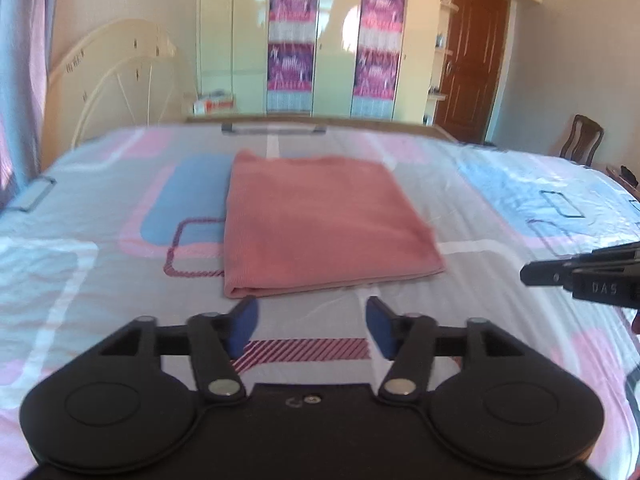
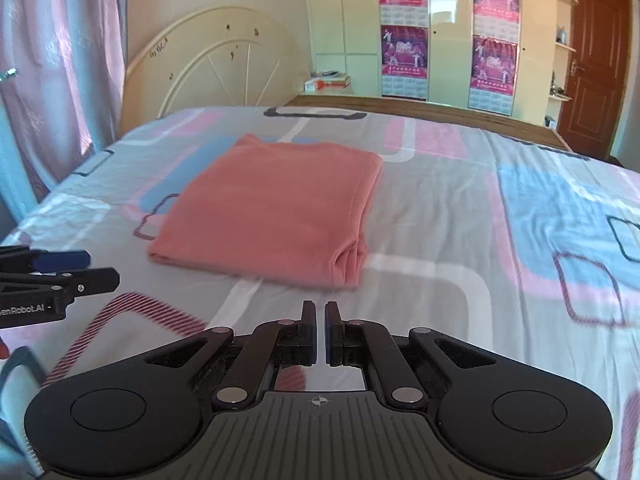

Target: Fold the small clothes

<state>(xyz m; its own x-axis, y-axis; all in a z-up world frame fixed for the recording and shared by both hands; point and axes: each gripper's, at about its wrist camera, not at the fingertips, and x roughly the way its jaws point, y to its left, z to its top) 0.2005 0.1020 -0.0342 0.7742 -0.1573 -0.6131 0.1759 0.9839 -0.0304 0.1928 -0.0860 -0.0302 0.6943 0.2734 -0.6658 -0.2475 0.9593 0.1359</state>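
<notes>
2 tongs empty: left tongs (image 1: 312,328) spread, right tongs (image 2: 320,334) closed; only its view shows the folded garment's (image 2: 272,204) bunched hem.

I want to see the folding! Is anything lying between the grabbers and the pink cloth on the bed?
Nothing visible is in the way. Only bare bedsheet lies between the left gripper and the folded pink cloth. The same goes for the right gripper. Neither touches the cloth.
</notes>
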